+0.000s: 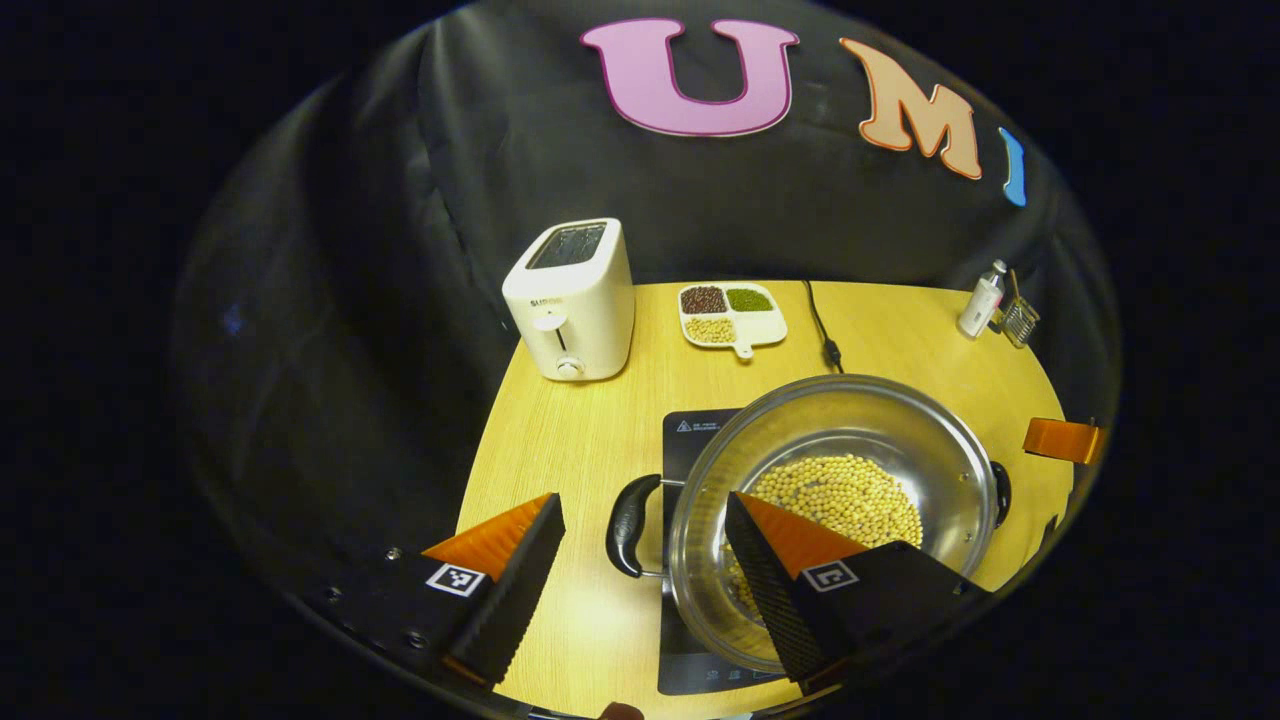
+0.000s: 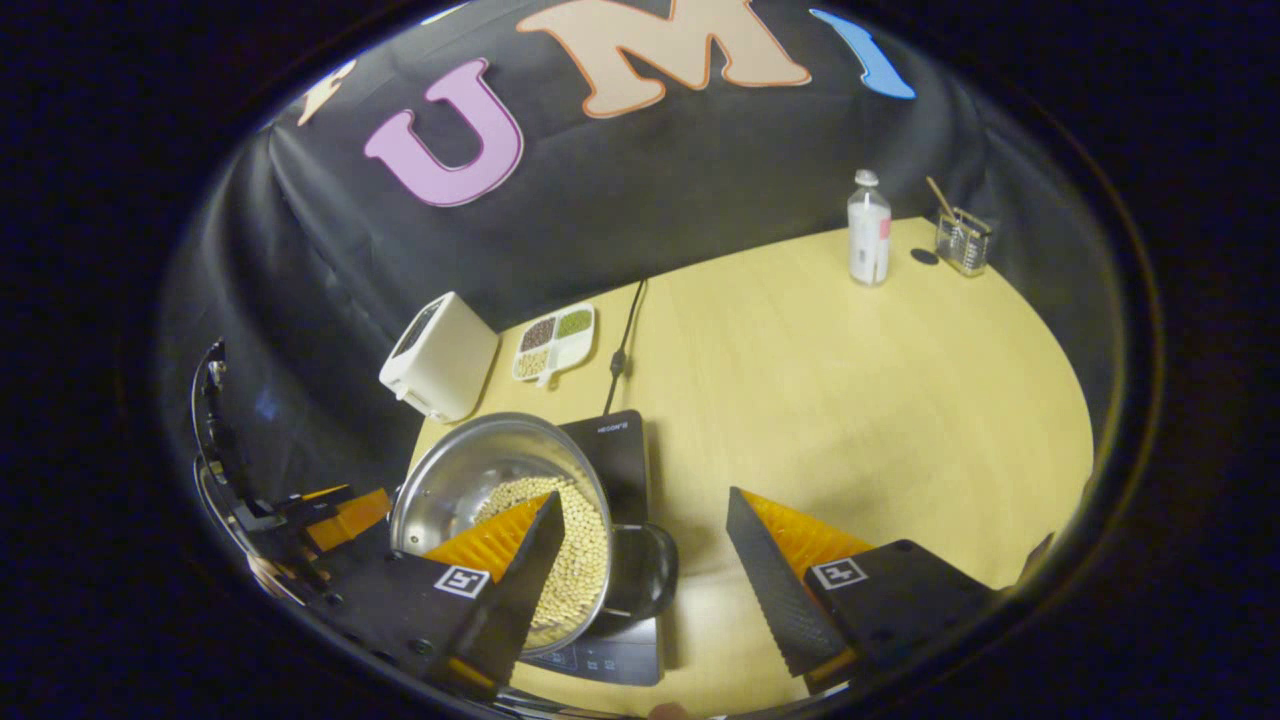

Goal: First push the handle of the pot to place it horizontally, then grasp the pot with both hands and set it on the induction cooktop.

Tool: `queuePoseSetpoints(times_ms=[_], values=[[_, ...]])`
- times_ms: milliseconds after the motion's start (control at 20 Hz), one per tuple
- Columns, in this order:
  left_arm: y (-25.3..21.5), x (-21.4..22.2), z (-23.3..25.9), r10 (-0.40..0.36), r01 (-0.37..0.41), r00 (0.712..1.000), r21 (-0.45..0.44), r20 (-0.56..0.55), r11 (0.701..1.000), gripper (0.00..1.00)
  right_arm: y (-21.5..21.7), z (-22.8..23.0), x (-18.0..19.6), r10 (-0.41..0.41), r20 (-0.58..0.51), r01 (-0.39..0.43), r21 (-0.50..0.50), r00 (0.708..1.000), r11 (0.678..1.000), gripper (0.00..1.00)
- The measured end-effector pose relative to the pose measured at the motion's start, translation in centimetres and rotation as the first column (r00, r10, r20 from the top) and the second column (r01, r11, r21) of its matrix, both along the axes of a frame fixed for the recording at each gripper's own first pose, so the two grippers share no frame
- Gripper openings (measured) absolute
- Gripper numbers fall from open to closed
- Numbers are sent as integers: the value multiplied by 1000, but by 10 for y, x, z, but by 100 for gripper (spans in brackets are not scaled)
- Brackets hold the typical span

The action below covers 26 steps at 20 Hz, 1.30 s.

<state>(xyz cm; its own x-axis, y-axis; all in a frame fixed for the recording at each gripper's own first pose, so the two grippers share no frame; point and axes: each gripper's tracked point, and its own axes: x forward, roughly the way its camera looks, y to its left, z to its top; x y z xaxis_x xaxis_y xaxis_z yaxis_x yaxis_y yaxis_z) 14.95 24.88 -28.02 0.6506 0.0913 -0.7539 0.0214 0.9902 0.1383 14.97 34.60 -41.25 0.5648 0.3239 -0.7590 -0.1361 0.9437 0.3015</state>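
Steel pot [image 1: 835, 500] on cooktop [image 1: 695, 440]; bottle cap [image 2: 922, 256] beside bottle [image 2: 868, 242].

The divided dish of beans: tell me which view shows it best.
The left gripper view. There the divided dish of beans sits near the middle by the toaster, with its dark, green and pale fillings easy to tell apart. In the right gripper view the dish is smaller, tilted and off to the side, its fillings harder to make out.
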Motion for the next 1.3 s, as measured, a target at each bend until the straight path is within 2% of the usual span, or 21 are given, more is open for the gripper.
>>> queuePoseSetpoints(times_ms=[150, 200, 250, 300, 350, 400, 450, 550, 650, 700, 750, 800, 850, 900, 1100, 1150, 1200, 1250, 1300], values=[[-24, -9, 20, -10, 10, 999, 9, 33, 1000, 99, -19, 21, -5, 20, 64, -19, -18, 998, 1000, 100], [-32, -14, 29, -10, 9, 999, 15, 45, 1000, 99, -24, 28, -6, 30, 83, -29, -18, 996, 999, 93], [-40, -19, 37, -9, 8, 998, 23, 58, 1000, 99, -30, 36, -9, 41, 100, -40, -16, 994, 999, 93], [-48, -22, 46, -5, 3, 997, 30, 76, 1000, 99, -36, 45, -11, 52, 118, -51, -11, 992, 999, 100], [-58, -27, 56, 1, -4, 995, 35, 96, 999, 99, -42, 53, -12, 65, 137, -64, -6, 988, 998, 93], [-67, -32, 67, 13, -18, 993, 38, 121, 999, 99, -48, 63, -14, 78, 160, -79, -3, 984, 997, 100], [-77, -37, 77, 26, -32, 988, 36, 150, 999, 99, -57, 71, -16, 86, 181, -86, -8, 980, 996, 93], [-98, -42, 95, 59, -64, 980, 22, 193, 998, 99, -74, 87, -20, 105, 224, -104, -13, 969, 994, 92], [-116, -48, 110, 82, -85, 968, 3, 237, 996, 99, -93, 105, -19, 110, 270, -108, -21, 957, 994, 92], [-127, -50, 117, 90, -91, 960, -6, 265, 996, 99, -105, 114, -18, 104, 291, -101, -25, 951, 995, 100], [-137, -51, 124, 99, -99, 950, -15, 296, 995, 99, -116, 126, -17, 94, 318, -93, -21, 943, 995, 93], [-145, -51, 133, 111, -111, 939, -20, 324, 994, 98, -127, 140, -14, 80, 349, -82, -11, 934, 997, 100], [-154, -53, 143, 122, -121, 925, -24, 359, 992, 99, -139, 153, -10, 69, 380, -73, -2, 922, 997, 100], [-163, -55, 153, 133, -131, 910, -33, 393, 991, 99, -151, 165, -7, 63, 412, -69, 0, 909, 998, 93], [-203, -64, 189, 138, -128, 845, -54, 517, 990, 99, -201, 208, -1, 66, 523, -53, -41, 850, 998, 92], [-212, -69, 200, 138, -127, 824, -58, 549, 990, 99, -209, 217, -2, 73, 546, -57, -47, 835, 997, 100], [-222, -71, 209, 140, -125, 803, -67, 579, 990, 98, -216, 227, -2, 81, 569, -61, -55, 818, 997, 100], [-233, -75, 216, 145, -122, 780, -80, 608, 989, 98, -223, 235, -1, 85, 590, -61, -61, 803, 996, 93], [-241, -77, 222, 147, -118, 763, -87, 629, 989, 100, -229, 245, -1, 86, 612, -60, -63, 786, 996, 93]])
